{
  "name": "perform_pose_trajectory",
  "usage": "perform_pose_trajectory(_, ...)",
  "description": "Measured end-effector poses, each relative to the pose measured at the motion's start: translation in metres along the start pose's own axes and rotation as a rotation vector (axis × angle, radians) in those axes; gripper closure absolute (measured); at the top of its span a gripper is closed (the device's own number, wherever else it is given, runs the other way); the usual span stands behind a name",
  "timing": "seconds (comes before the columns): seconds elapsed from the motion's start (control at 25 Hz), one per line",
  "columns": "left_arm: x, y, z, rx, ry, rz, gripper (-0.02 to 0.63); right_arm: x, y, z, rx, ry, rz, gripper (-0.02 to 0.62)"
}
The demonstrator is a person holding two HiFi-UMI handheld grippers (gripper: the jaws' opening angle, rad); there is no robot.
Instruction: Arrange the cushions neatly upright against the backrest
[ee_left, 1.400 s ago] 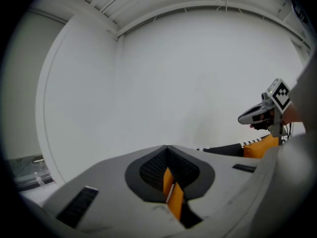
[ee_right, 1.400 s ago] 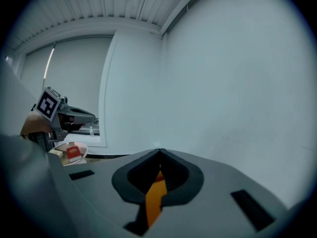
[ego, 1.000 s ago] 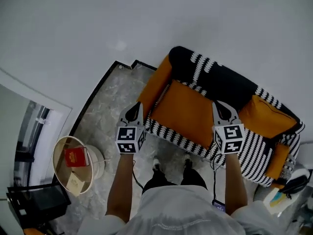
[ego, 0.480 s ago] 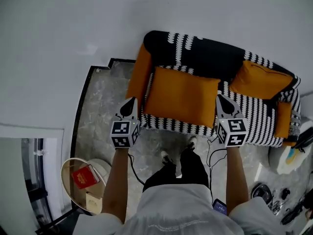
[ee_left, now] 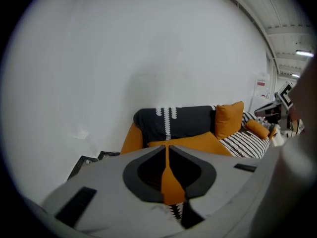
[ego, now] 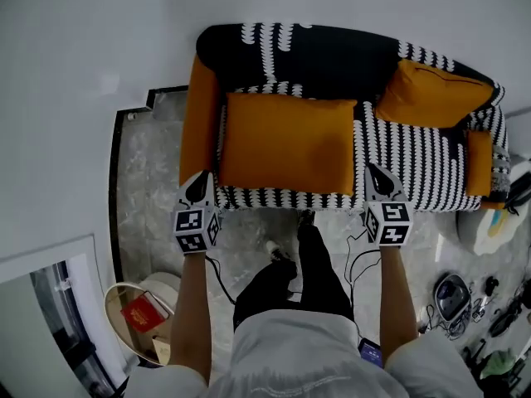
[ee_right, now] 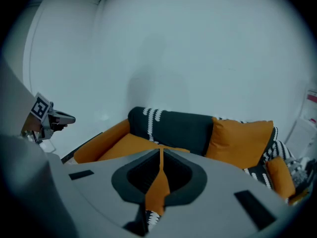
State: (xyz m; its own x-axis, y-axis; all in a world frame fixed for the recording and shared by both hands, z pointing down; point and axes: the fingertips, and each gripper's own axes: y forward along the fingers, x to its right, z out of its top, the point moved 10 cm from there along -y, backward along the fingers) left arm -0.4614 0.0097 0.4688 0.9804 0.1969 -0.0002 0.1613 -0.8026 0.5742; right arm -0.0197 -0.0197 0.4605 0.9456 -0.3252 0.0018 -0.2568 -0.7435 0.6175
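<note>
A black-and-white patterned sofa (ego: 323, 52) with orange armrests faces me. A large orange cushion (ego: 286, 143) lies flat on its seat, also visible as the large cushion (ee_left: 198, 144) and the large cushion (ee_right: 129, 145) past each set of jaws. A smaller orange cushion (ego: 431, 94) leans against the backrest at the right; it shows upright as the small cushion (ee_left: 229, 119) and the small cushion (ee_right: 240, 135). My left gripper (ego: 197, 187) hovers off the seat's front left corner; its jaws have just been opening to a thin slit, nothing between them (ee_left: 166, 150). My right gripper (ego: 376, 177) is shut and empty at the front edge, right of the large cushion (ee_right: 161, 152).
An orange bolster (ego: 479, 162) lies by the right armrest. My legs and feet (ego: 303, 255) stand on the marble floor (ego: 149, 189) before the sofa. A round basket (ego: 145, 313) sits at lower left. Cables and small items (ego: 452, 293) lie at lower right.
The view has swung so the sofa sits square ahead. Both grippers have come down and forward to the seat's front edge, one on each side of the large cushion.
</note>
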Motion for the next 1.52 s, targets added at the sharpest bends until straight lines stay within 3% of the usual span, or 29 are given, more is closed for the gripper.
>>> perform_pose_trajectory(0.76, -0.014, 0.121, -0.189, -0.248, 0.02, -0.052, 0.491, 0.017, 0.104, -0.21, -0.297, 0.058, -0.056, 0.522)
perform_pose_trajectory(0.96, -0.021, 0.147, -0.223, -0.307, 0.021, -0.017, 0.468, 0.018, 0.122, -0.248, -0.35, 0.083, -0.049, 0.503)
perform_pose_trajectory(1.08, -0.029, 0.156, -0.237, -0.342, 0.013, -0.003, 0.455, 0.018, 0.13, -0.261, -0.353, 0.109, -0.042, 0.491)
perform_pose_trajectory(1.28, -0.034, 0.173, -0.243, -0.385, -0.012, -0.043, 0.448, 0.018, 0.149, -0.264, -0.379, 0.12, -0.014, 0.491)
perform_pose_trajectory(1.4, -0.032, 0.179, -0.239, -0.417, -0.013, -0.054, 0.471, 0.015, 0.153, -0.259, -0.422, 0.114, -0.034, 0.494)
perform_pose_trajectory(1.52, -0.03, 0.178, -0.233, -0.431, 0.0, -0.045, 0.523, 0.012, 0.153, -0.251, -0.447, 0.114, -0.045, 0.537)
